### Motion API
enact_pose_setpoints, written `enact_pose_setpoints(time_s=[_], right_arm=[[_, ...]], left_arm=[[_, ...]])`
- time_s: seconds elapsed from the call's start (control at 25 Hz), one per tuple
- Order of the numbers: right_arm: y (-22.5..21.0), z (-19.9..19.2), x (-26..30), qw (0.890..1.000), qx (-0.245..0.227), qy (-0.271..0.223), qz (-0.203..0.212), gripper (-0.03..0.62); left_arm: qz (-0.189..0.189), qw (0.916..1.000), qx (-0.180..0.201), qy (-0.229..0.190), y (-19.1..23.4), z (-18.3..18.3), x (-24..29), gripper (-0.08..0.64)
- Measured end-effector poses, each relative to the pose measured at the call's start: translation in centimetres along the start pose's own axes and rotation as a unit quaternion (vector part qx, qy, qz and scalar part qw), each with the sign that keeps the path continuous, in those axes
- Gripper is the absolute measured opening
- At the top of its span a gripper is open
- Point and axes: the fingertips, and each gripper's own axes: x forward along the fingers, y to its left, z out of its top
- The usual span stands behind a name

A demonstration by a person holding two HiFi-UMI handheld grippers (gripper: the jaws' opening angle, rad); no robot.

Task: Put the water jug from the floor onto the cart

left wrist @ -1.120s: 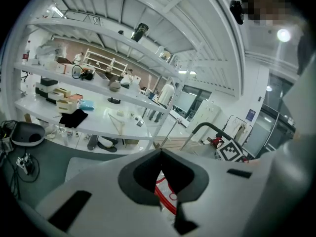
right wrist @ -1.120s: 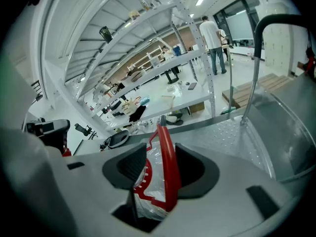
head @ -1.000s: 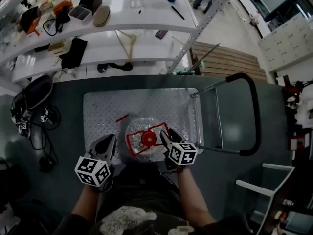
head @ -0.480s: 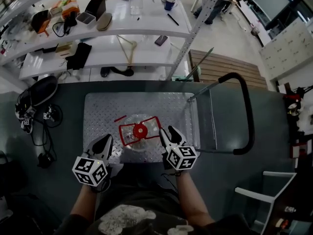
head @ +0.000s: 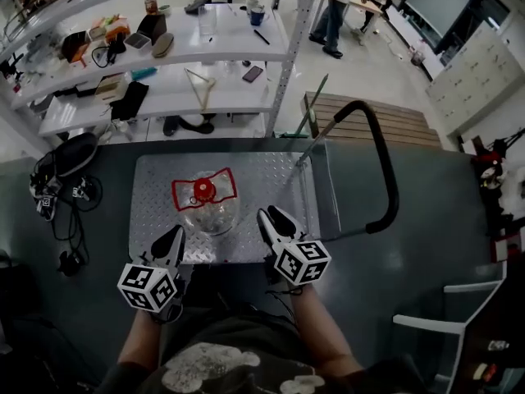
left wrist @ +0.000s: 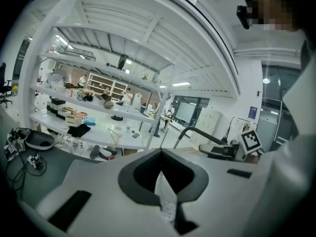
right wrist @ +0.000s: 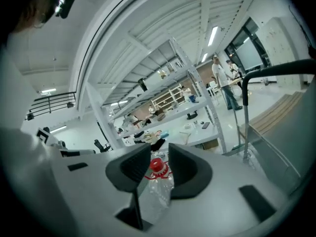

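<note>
Nearby: shelf rack point(head: 234, 97) behind cart point(head: 267, 179), cables point(head: 59, 197) left, water jug point(head: 205, 202) aboard

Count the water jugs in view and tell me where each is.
1. The jug stands on the cart, left of its middle. None shows on the floor; the person may hide some.

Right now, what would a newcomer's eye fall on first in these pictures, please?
The clear water jug with its red cap stands on the diamond-plate deck of the cart, centre-left in the head view. At the deck's near edge hang the left hand-held gripper and the right hand-held gripper, both empty, the right one's jaws closing.
</note>
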Motion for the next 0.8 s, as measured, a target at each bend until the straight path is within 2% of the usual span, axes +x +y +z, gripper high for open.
enact_pose_setpoints(time_s=[0.16,0.32,0.44,0.56,0.8], right_arm=[[2.2,0.8,-6.0,0.999,-0.021,-0.014,0.037,0.056],[3.7,0.1,-9.4,0.997,-0.053,0.0,0.061,0.046],[4.4,-0.9,-10.8,0.996,-0.05,0.015,0.067,0.046],[4.7,-2.2,-11.5,0.995,-0.055,0.032,0.072,0.046],[4.3,-6.0,-12.9,0.995,-0.041,0.066,0.063,0.046]], left_arm=[[0.011,0.9998,-0.002,-0.014,-4.8,-2.4,-3.5,0.008],[0.022,0.9991,-0.014,-0.033,-8.5,-3.9,-6.4,0.008],[0.02,0.999,-0.014,-0.038,-10.8,-4.4,-8.0,0.008],[0.023,0.9988,-0.014,-0.041,-12.1,-5.0,-8.9,0.008],[0.034,0.9983,-0.044,-0.016,-12.6,-8.5,-10.5,0.009]])
